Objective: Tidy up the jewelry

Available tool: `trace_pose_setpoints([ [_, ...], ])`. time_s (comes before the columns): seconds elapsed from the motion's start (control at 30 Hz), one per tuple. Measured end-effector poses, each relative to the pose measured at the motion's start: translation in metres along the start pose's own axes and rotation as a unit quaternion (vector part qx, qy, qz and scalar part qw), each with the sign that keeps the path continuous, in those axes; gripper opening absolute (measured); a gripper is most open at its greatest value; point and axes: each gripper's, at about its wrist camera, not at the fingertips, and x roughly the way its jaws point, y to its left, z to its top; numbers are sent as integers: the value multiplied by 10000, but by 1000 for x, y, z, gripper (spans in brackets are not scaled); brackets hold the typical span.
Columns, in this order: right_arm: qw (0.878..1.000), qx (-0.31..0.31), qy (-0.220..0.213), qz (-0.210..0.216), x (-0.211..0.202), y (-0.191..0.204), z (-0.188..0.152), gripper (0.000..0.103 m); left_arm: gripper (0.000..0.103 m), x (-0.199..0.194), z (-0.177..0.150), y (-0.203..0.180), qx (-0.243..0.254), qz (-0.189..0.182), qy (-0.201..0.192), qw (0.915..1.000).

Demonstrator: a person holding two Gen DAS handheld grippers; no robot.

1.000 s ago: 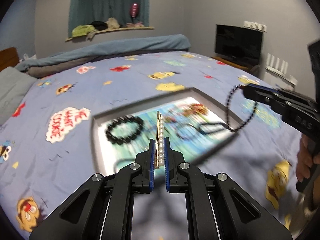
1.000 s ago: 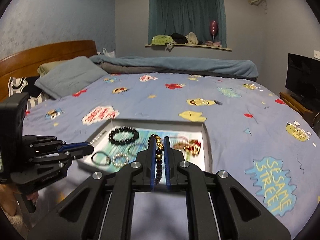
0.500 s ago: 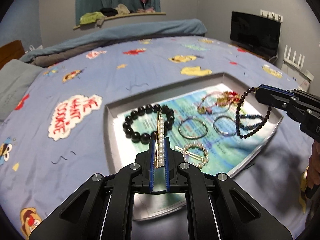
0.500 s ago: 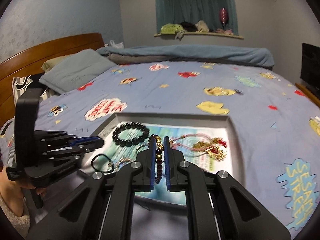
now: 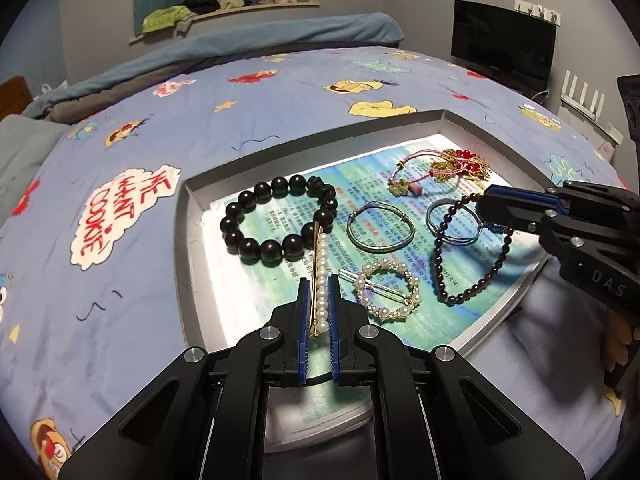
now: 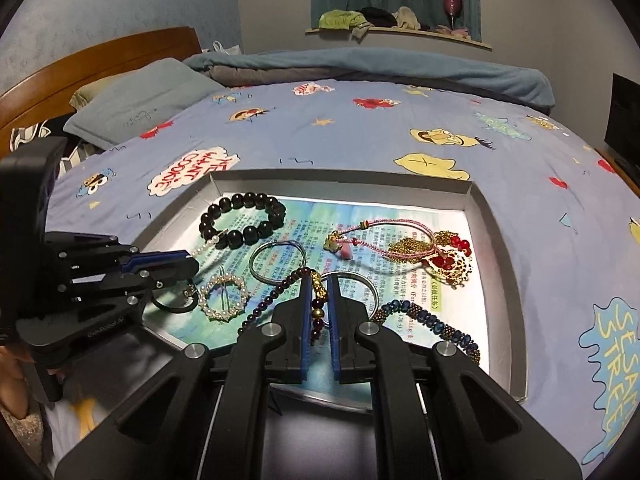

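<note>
Your left tool [image 5: 319, 300] is closed on a pearl clip [image 5: 320, 280], a stiff gold bar lined with small round pearls. Its long axis runs straight out from the pads, pointing at the near edge of the black bracelet [image 5: 276, 218], and its far tip hangs just over those glossy beads. It needs open paper to lie flat, and that shows just left of the pearl ring [image 5: 388, 290].

Your right tool [image 6: 319, 304] is closed on a dark bead strand [image 6: 276, 296] with gold spacers. The limp loop hangs over the right part of the tray [image 5: 182, 240], low above a metal bangle [image 5: 454, 220].

The tray is a shallow grey box lined with glossy printed paper, resting on the soft bed [image 5: 120, 128]. The left tool is nearer the free patch.
</note>
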Motion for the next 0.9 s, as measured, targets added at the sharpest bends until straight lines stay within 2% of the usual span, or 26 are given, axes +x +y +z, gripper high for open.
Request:
trace_pose_setpoints([
  [0.33,9987,-311,411,3,17,14,-3,8,9,4,1,3,-82,26,43,10000],
  [0.53,9989,-157,451,-10,19,8,-4,8,9,6,1,6,-130,51,64,9999],
  [0.6,9988,-144,459,-5,19,8,-4,13,10,6,1,6,-142,61,61,9999],
  [0.67,9990,-148,432,-16,19,7,-3,24,20,5,0,5,-159,99,32,9998],
  [0.7,9991,-154,407,-13,18,7,-3,27,21,4,0,5,-155,124,5,9998],
  [0.8,9993,-171,346,-20,15,8,-2,28,22,1,1,4,-147,140,-38,9998],
  [0.9,9993,-176,316,-84,12,7,-2,38,38,-3,2,3,-161,167,-100,9997],
])
